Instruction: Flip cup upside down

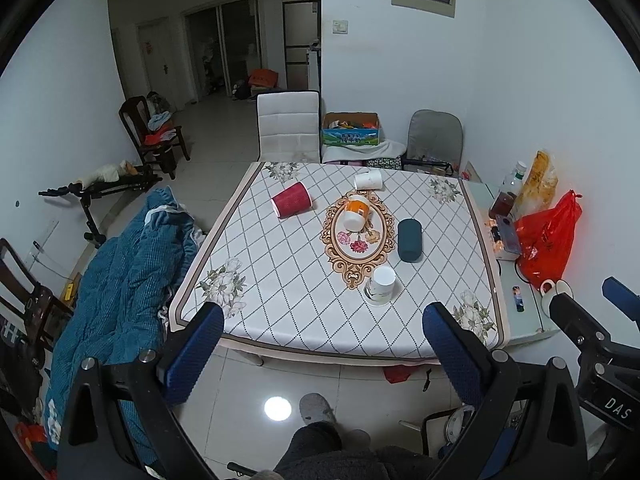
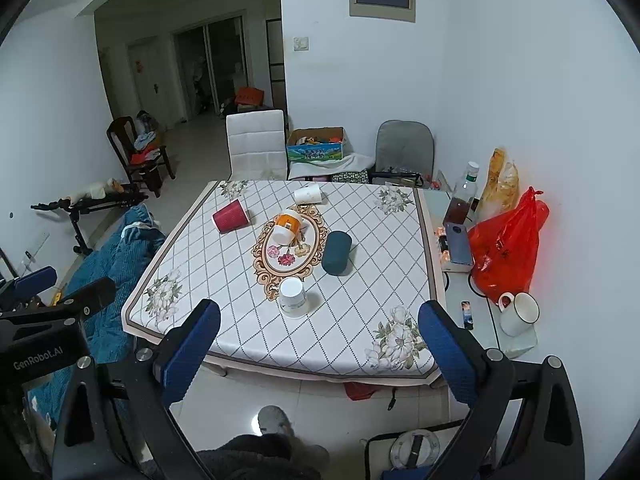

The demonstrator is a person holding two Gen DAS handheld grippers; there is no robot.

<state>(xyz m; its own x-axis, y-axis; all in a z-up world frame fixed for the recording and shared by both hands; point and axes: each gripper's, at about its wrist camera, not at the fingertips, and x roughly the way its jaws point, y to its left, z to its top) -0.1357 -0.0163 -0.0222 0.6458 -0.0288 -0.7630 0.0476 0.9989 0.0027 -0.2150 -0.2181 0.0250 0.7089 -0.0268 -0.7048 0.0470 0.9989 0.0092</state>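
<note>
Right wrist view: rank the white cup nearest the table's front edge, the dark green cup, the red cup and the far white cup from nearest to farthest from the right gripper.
From the right gripper:
1. Near white cup, just past the front edge, centre.
2. Dark green cup, mid-table, slightly right.
3. Red cup, lying on its side, far left.
4. Far white cup, lying at the back edge.

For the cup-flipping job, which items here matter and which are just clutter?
Job: red cup, white paper cup, orange cup, dark green cup, white cup.

Clutter: red bag, enamel mug, bottle, phone, blue blanket.
</note>
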